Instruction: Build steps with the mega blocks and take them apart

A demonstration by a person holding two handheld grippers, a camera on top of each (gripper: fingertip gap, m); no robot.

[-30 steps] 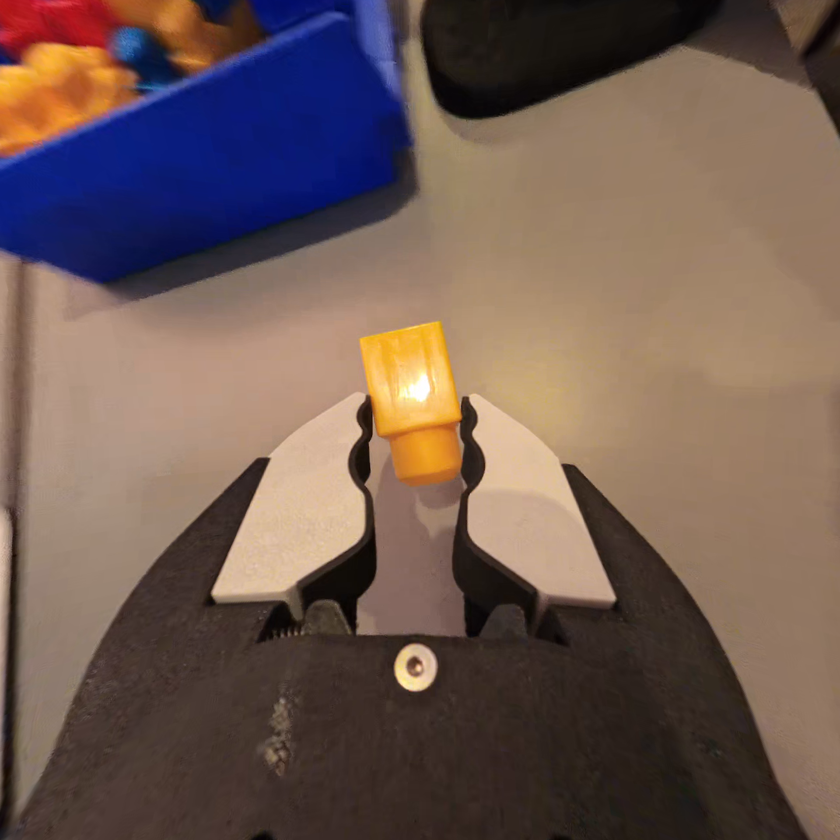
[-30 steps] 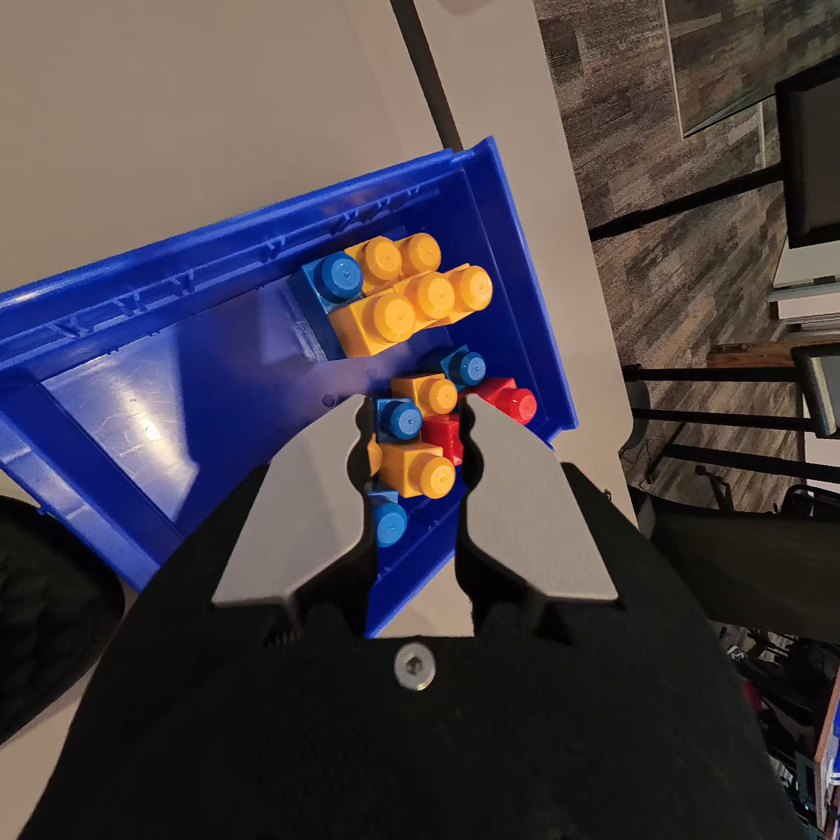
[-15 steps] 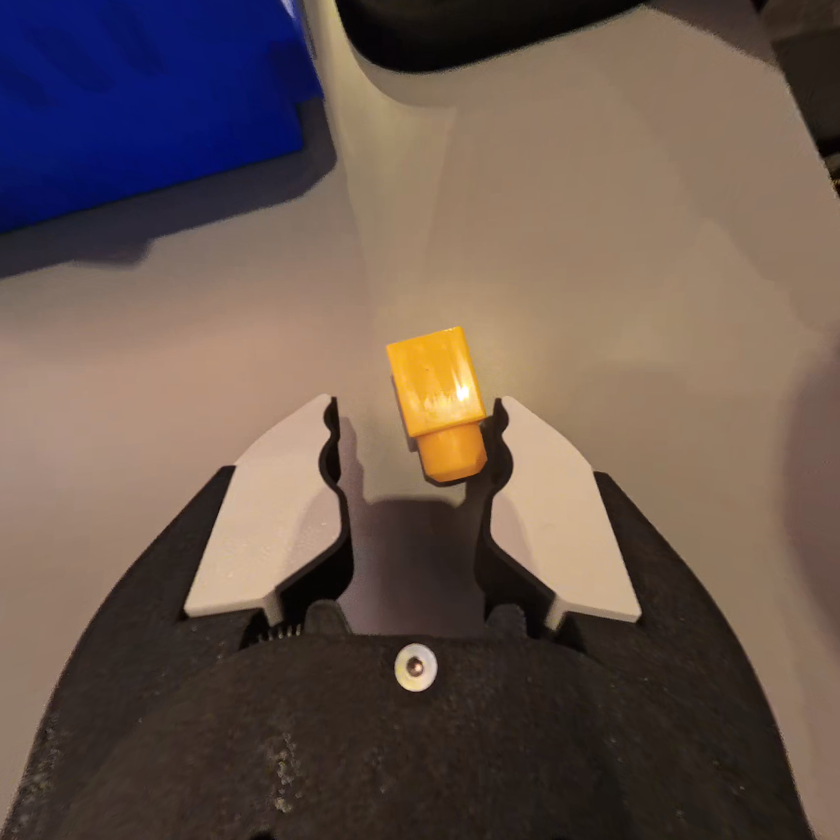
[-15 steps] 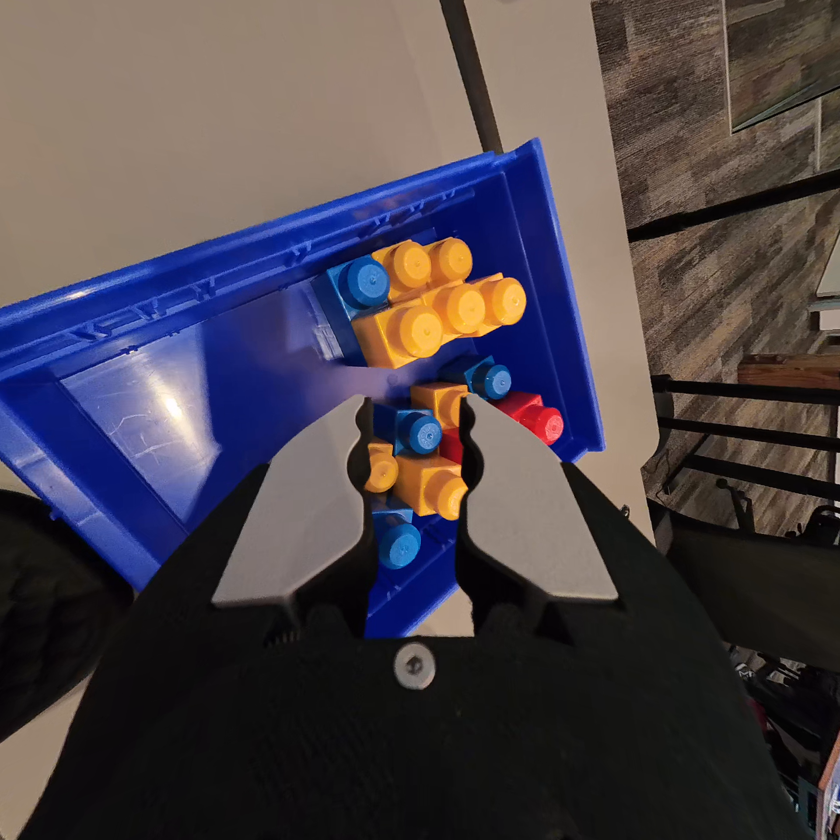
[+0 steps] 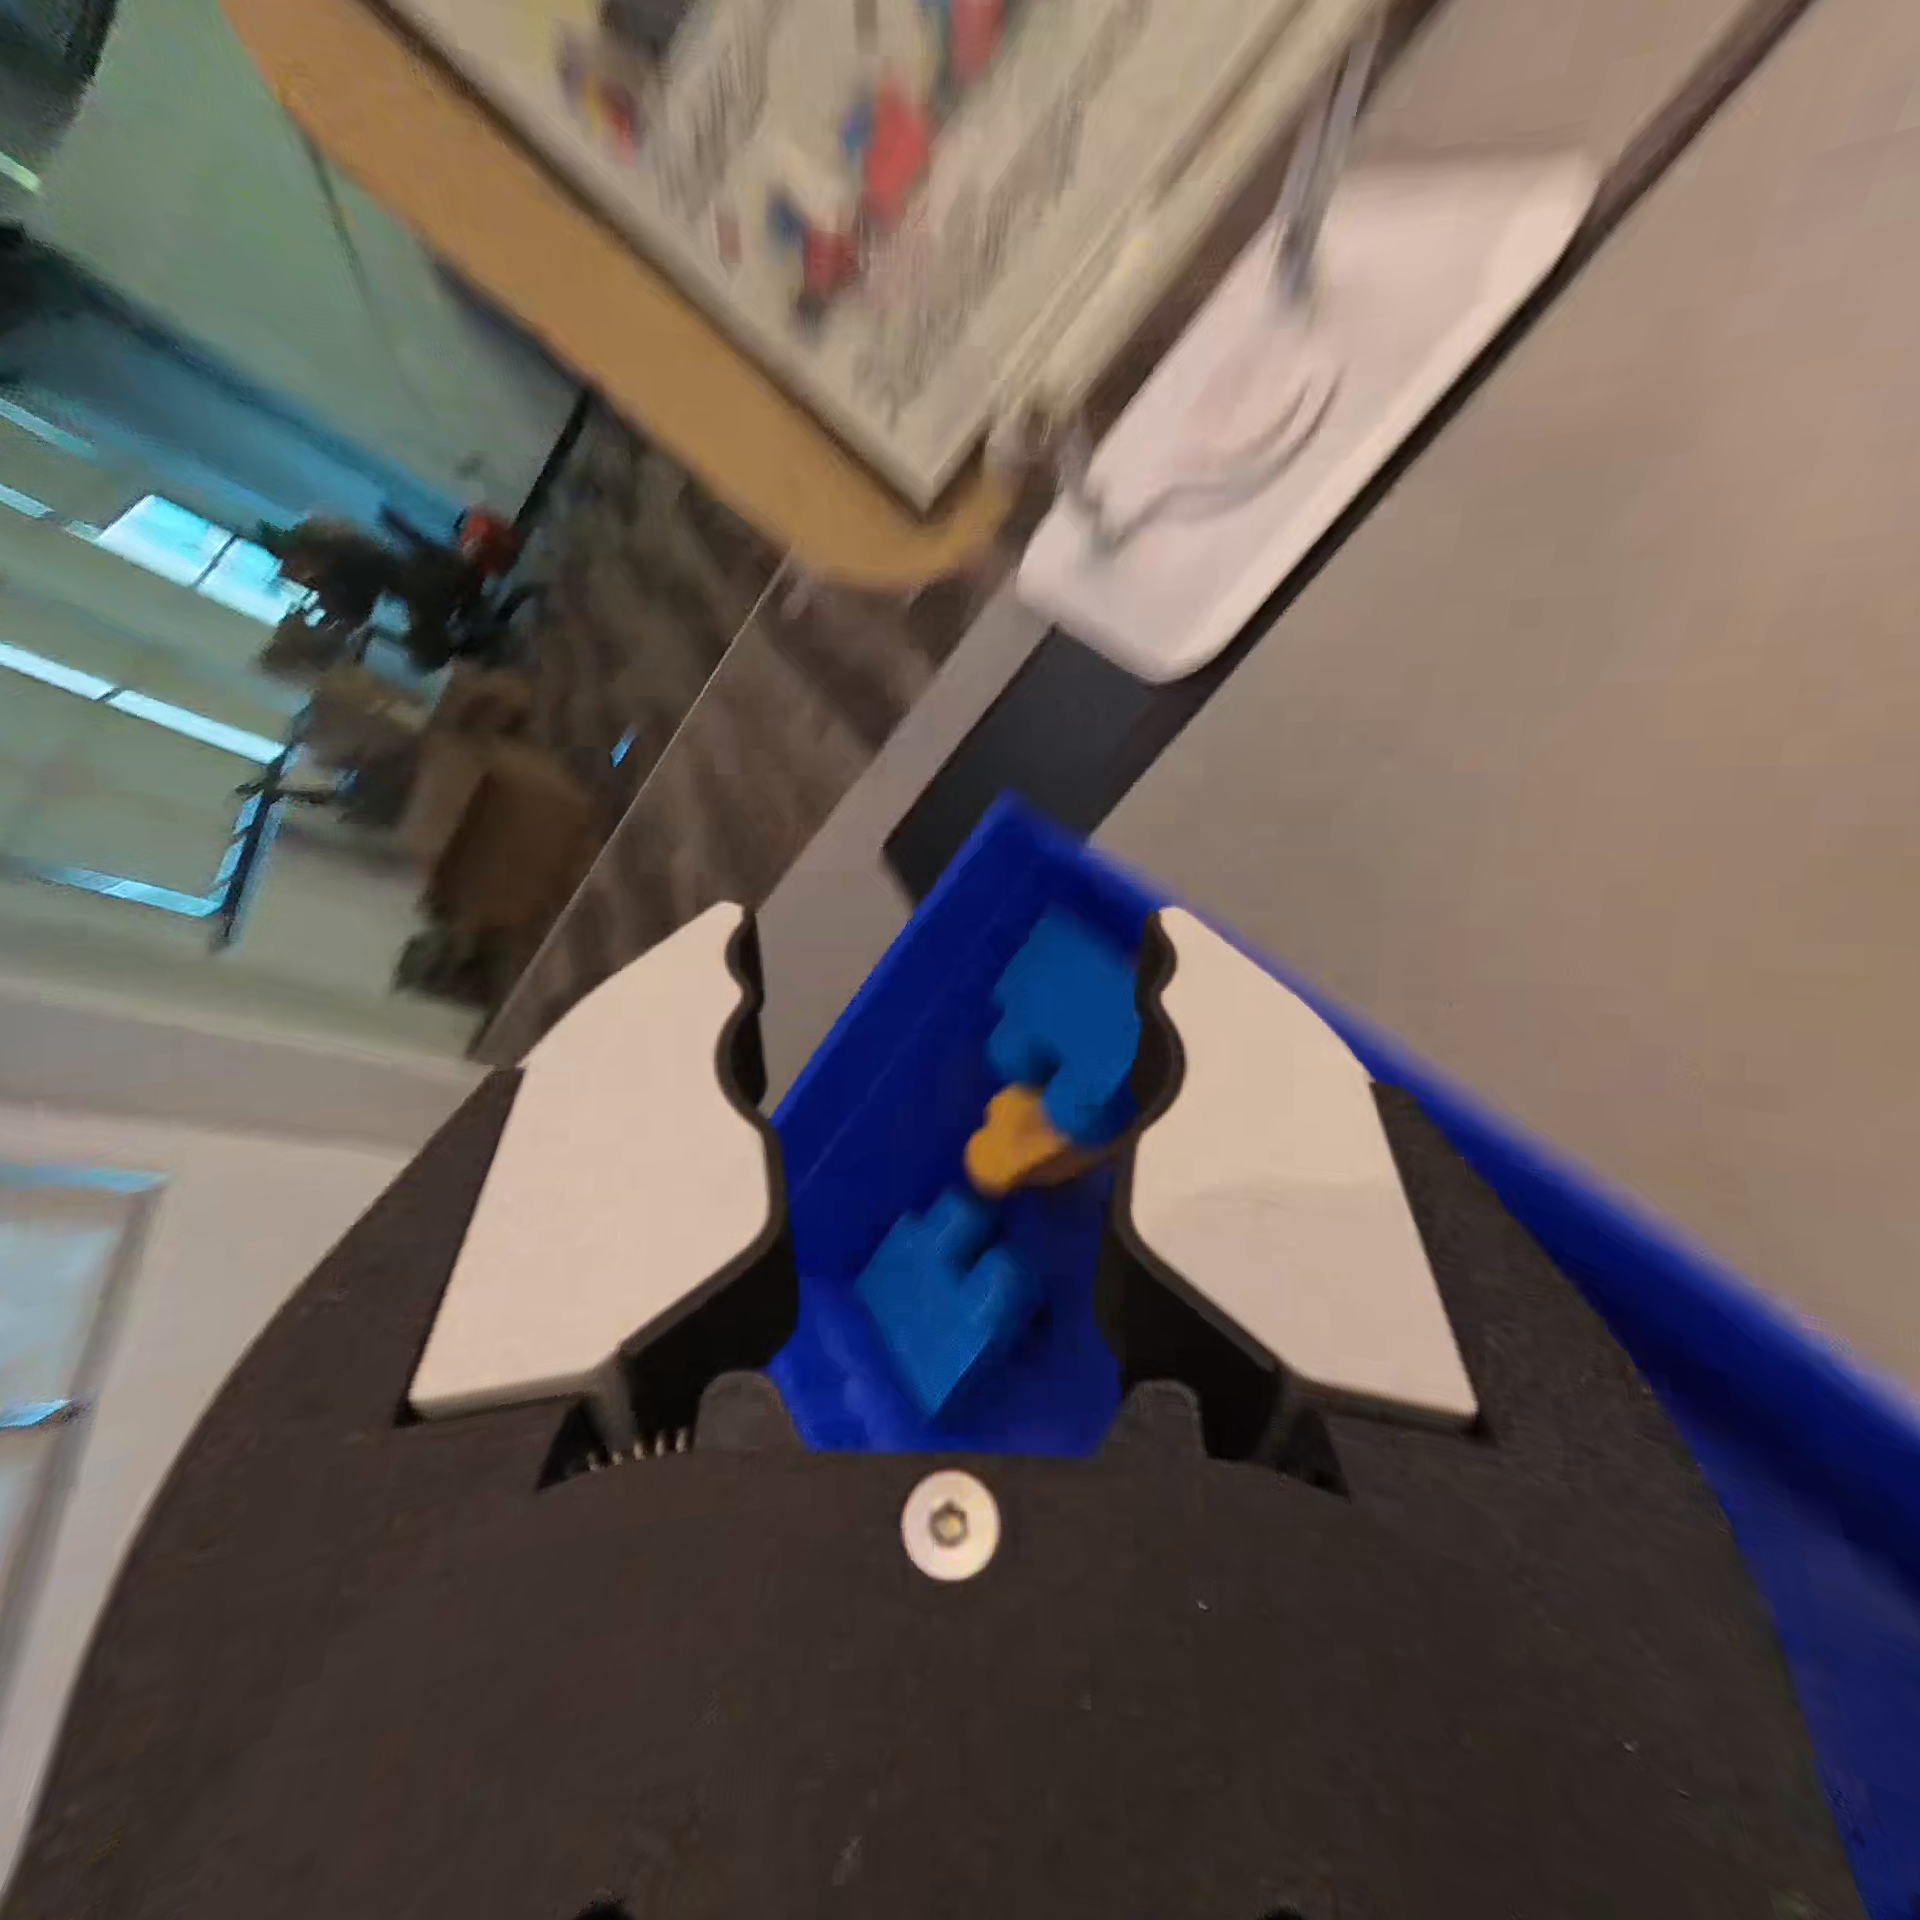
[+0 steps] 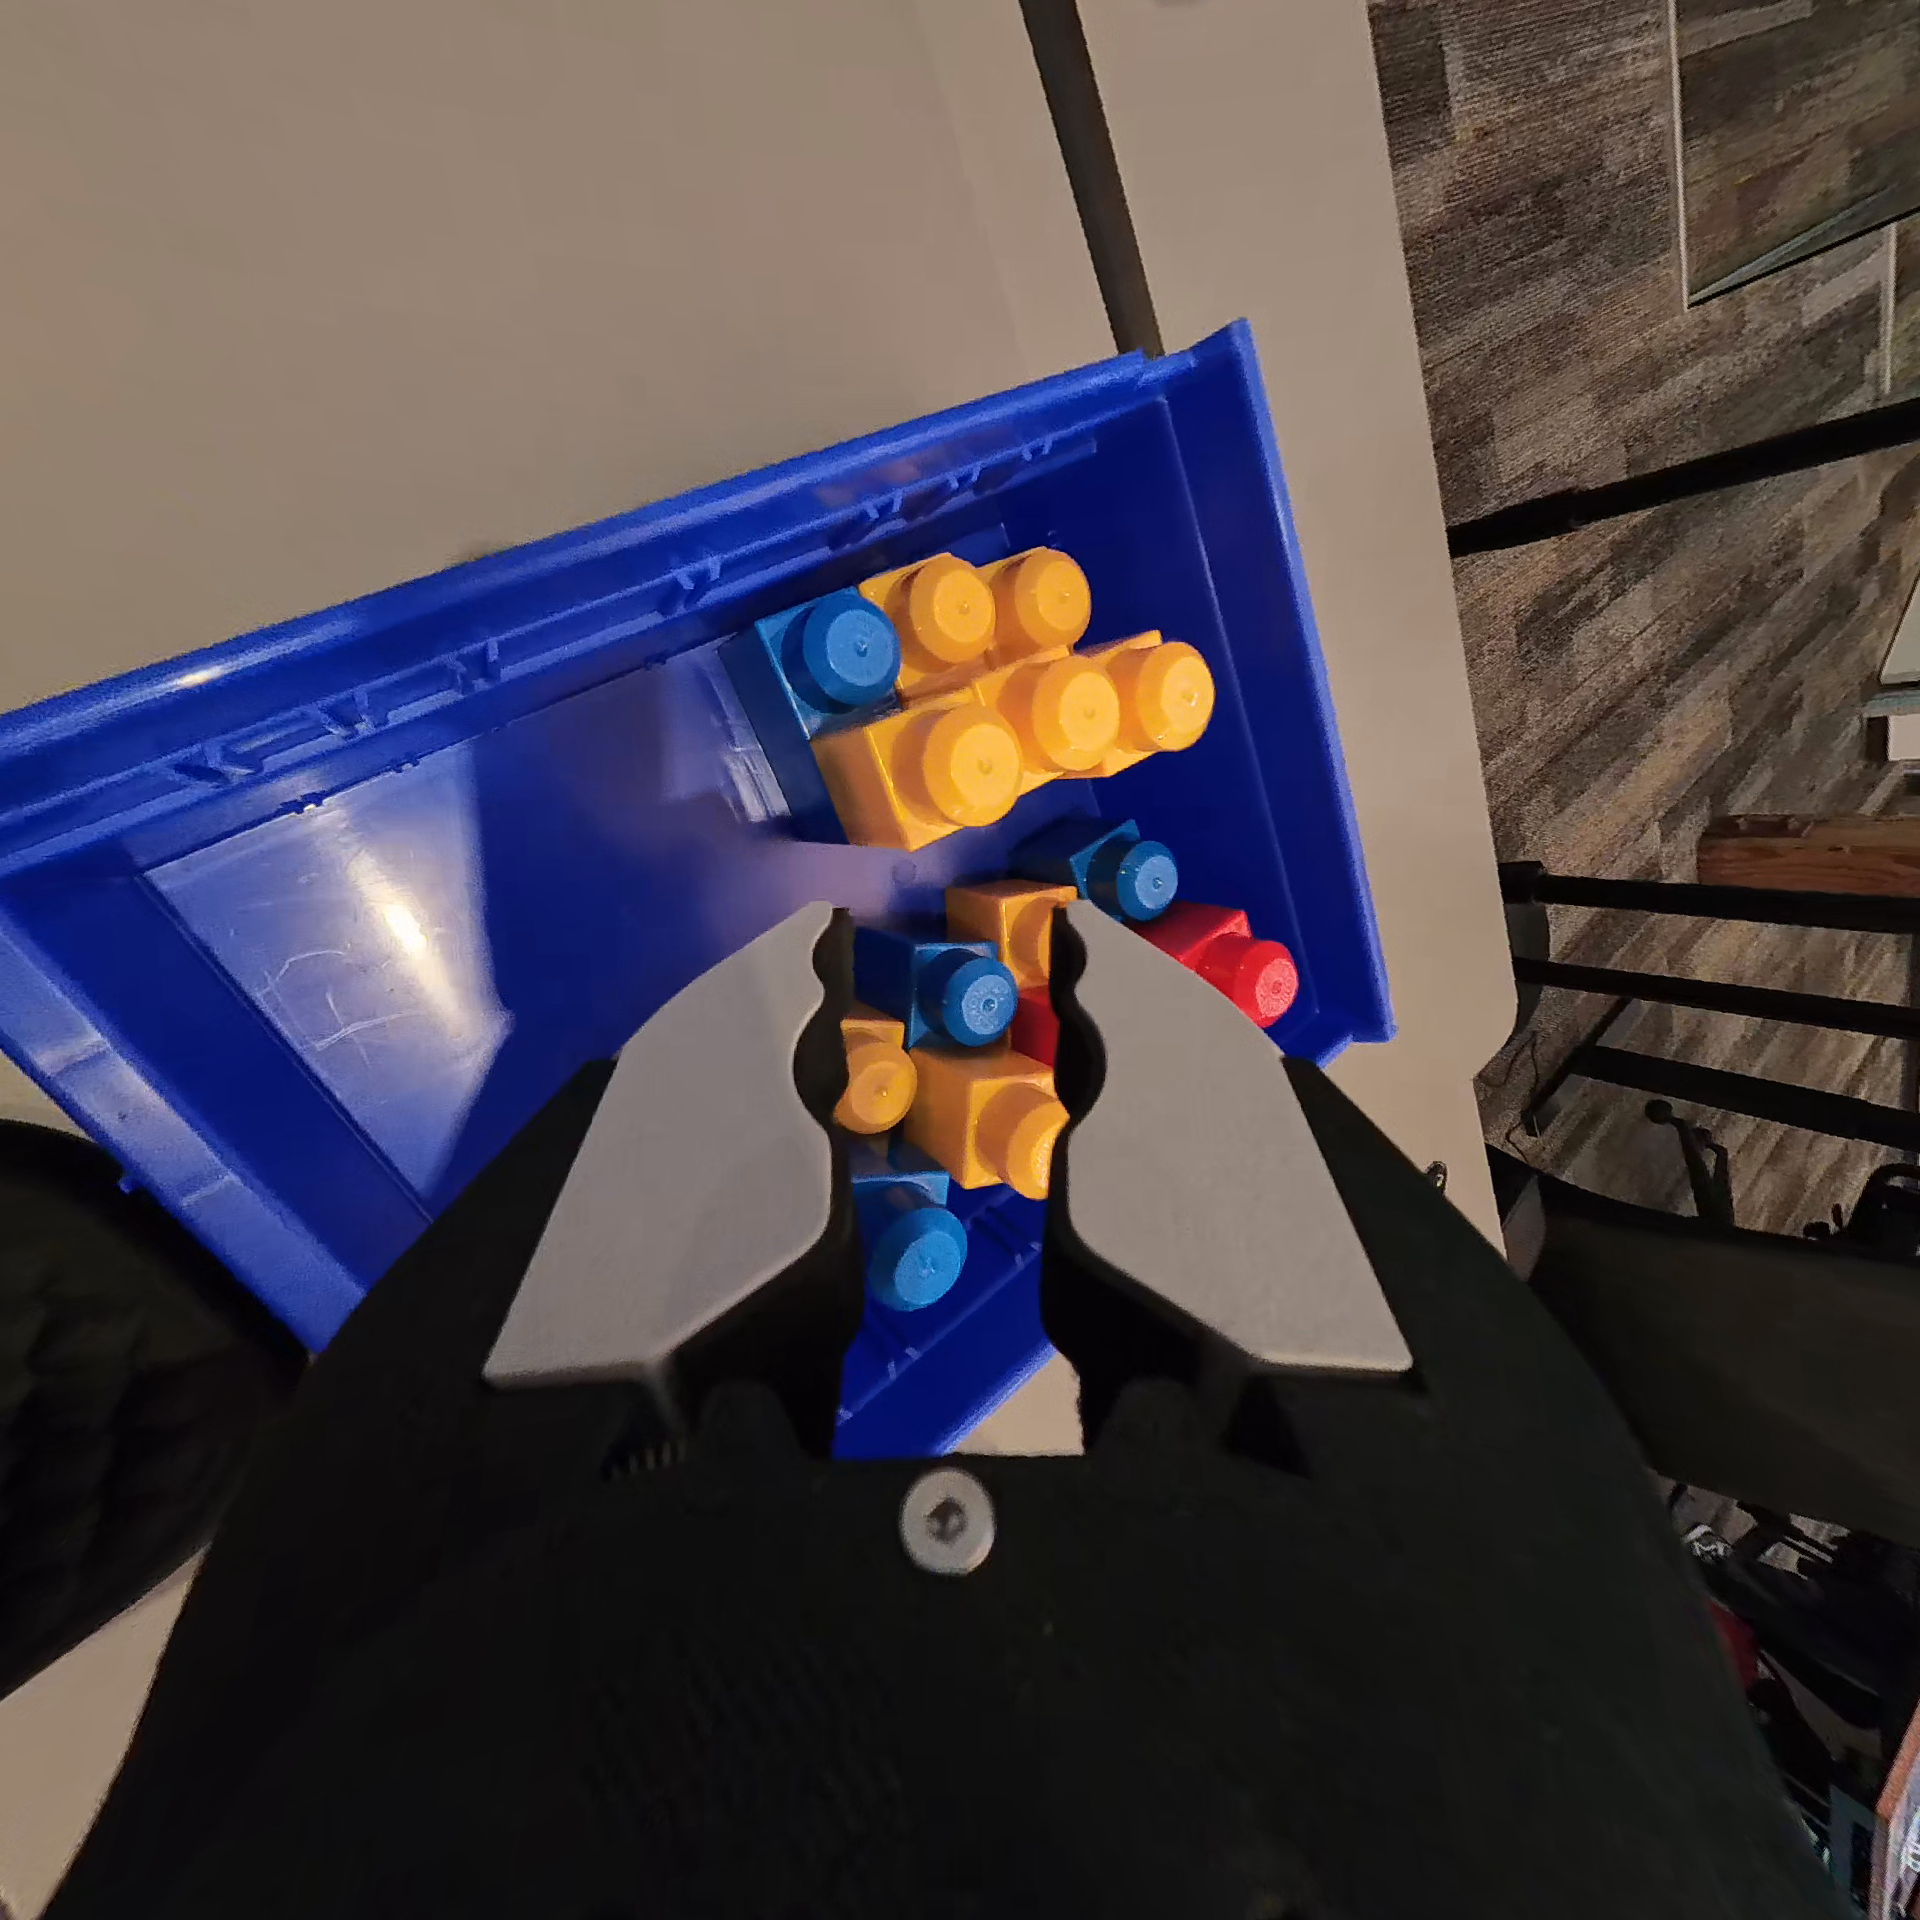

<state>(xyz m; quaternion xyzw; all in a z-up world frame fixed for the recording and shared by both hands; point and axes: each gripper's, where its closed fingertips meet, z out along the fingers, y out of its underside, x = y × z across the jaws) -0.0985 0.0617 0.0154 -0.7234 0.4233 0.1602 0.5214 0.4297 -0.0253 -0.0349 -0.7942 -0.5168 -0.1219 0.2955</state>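
The left gripper (image 5: 948, 961) stood wide open with nothing between its fingers, tilted over one corner of the blue bin (image 5: 1558, 1195); this view was blurred. Between its fingers, down inside the bin, lay two blue blocks (image 5: 1070, 1029) with an orange block (image 5: 1013, 1148) between them. The right gripper (image 6: 943, 940) was partly open, its fingers at a narrow gap, poised above the bin (image 6: 623, 644), which sat at the table (image 6: 468, 260) edge, by the corner. Whether its fingers touched any block could not be told. In the gap between them were a blue block (image 6: 951, 992), an orange block (image 6: 987, 1127), a second orange stud (image 6: 873, 1081) at the left finger, and another blue block (image 6: 914, 1242) nearer the bin's near wall. A cluster of orange blocks (image 6: 1018, 696) with one blue block (image 6: 831, 655) attached lay against the bin's far wall. A red block (image 6: 1236, 961) and a further blue block (image 6: 1117, 873) lay in the bin's corner nearest the table edge. The rest of the bin floor was bare.
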